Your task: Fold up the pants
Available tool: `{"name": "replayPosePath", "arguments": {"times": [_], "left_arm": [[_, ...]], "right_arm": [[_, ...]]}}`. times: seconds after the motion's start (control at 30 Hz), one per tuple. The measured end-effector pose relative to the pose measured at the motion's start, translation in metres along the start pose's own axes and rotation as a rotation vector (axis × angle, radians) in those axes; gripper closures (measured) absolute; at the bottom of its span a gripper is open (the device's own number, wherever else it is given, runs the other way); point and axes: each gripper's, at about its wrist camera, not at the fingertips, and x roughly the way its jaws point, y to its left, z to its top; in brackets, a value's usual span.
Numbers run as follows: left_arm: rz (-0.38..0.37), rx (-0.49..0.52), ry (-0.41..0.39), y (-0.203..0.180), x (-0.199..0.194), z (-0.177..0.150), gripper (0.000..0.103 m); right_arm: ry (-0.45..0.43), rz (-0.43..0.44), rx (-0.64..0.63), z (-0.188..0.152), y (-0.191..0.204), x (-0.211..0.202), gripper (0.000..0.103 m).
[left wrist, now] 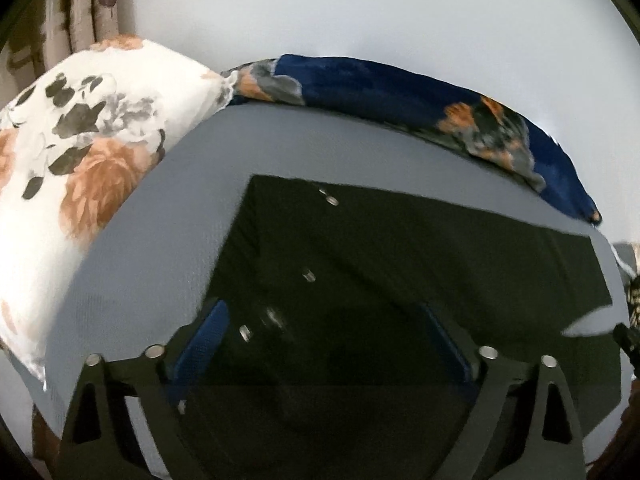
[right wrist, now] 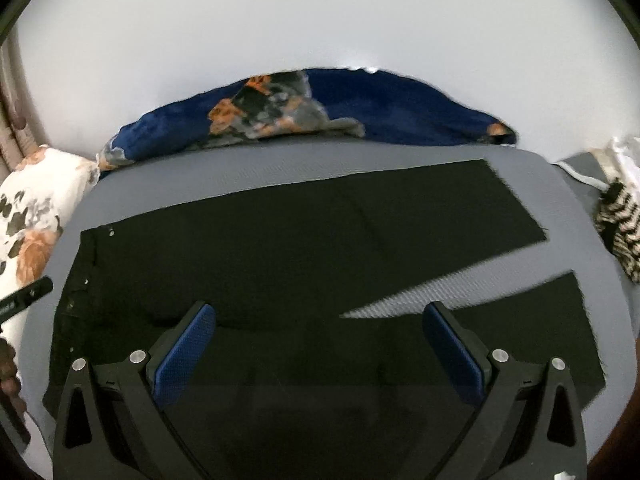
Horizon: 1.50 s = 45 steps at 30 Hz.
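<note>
Black pants [right wrist: 304, 248] lie flat on a grey bed sheet [right wrist: 280, 172], waistband with metal studs at the left, two legs spreading to the right. In the left wrist view the pants [left wrist: 400, 248] show their waistband end with several studs. My left gripper [left wrist: 324, 332] is open and empty, hovering over the waist area. My right gripper [right wrist: 320, 332] is open and empty over the near leg, its blue pads [right wrist: 188, 344] wide apart. The left gripper's tip [right wrist: 28, 294] shows at the left edge of the right wrist view.
A white floral pillow [left wrist: 72, 152] lies left of the pants. A navy floral blanket [left wrist: 400, 100] runs along the far edge by the pale wall. A black-and-white striped cloth [right wrist: 618, 224] sits at the right. Curtains [left wrist: 76, 12] hang far left.
</note>
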Motion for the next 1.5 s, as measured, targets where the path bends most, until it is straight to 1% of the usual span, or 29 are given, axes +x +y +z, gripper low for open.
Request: {"name": "replayPosePath", "arguments": {"times": [0.07, 0.1, 0.13, 0.27, 0.33, 0.43, 0.6, 0.73, 0.83, 0.93, 1.0, 1.07, 1.17, 1.27, 1.37, 1.5], "left_arm": [[-0.042, -0.002, 0.011, 0.012, 0.012, 0.010, 0.032], [-0.072, -0.006, 0.027, 0.019, 0.020, 0.016, 0.036], [-0.112, -0.020, 0.052, 0.027, 0.030, 0.022, 0.043], [-0.286, -0.116, 0.138, 0.055, 0.065, 0.041, 0.056], [-0.349, -0.166, 0.169, 0.068, 0.081, 0.046, 0.057], [-0.384, -0.202, 0.187, 0.083, 0.097, 0.050, 0.059], [-0.466, -0.215, 0.199, 0.096, 0.115, 0.051, 0.059], [-0.512, -0.200, 0.197, 0.101, 0.126, 0.054, 0.059], [-0.529, -0.183, 0.196, 0.100, 0.131, 0.057, 0.059], [-0.555, -0.186, 0.203, 0.108, 0.125, 0.055, 0.059], [-0.547, -0.185, 0.205, 0.115, 0.123, 0.054, 0.059], [-0.548, -0.193, 0.217, 0.118, 0.127, 0.053, 0.059], [-0.576, -0.225, 0.222, 0.122, 0.133, 0.051, 0.059], [-0.598, -0.231, 0.227, 0.122, 0.137, 0.052, 0.059], [-0.619, -0.233, 0.237, 0.118, 0.149, 0.062, 0.059], [-0.634, -0.199, 0.237, 0.110, 0.169, 0.083, 0.059]], "right_arm": [[0.057, 0.072, 0.016, 0.011, 0.000, 0.015, 0.000], [0.083, 0.098, 0.031, 0.017, 0.001, 0.024, 0.000], [0.087, 0.114, 0.040, 0.021, 0.002, 0.029, 0.000], [0.092, 0.146, 0.060, 0.038, 0.011, 0.049, 0.000], [0.102, 0.146, 0.058, 0.046, 0.019, 0.060, 0.000], [0.123, 0.180, 0.066, 0.052, 0.027, 0.074, 0.000], [0.150, 0.237, 0.093, 0.056, 0.040, 0.096, 0.000], [0.153, 0.230, 0.076, 0.061, 0.051, 0.107, 0.000], [0.155, 0.216, 0.055, 0.065, 0.058, 0.115, 0.000], [0.161, 0.211, 0.037, 0.068, 0.063, 0.119, 0.000], [0.165, 0.209, 0.023, 0.071, 0.068, 0.122, 0.000], [0.166, 0.205, 0.009, 0.073, 0.072, 0.125, 0.000], [0.173, 0.207, 0.004, 0.075, 0.079, 0.132, 0.000], [0.176, 0.217, -0.015, 0.076, 0.087, 0.135, 0.000], [0.174, 0.221, -0.044, 0.076, 0.094, 0.138, 0.000], [0.181, 0.221, -0.049, 0.080, 0.099, 0.145, 0.000]]}}
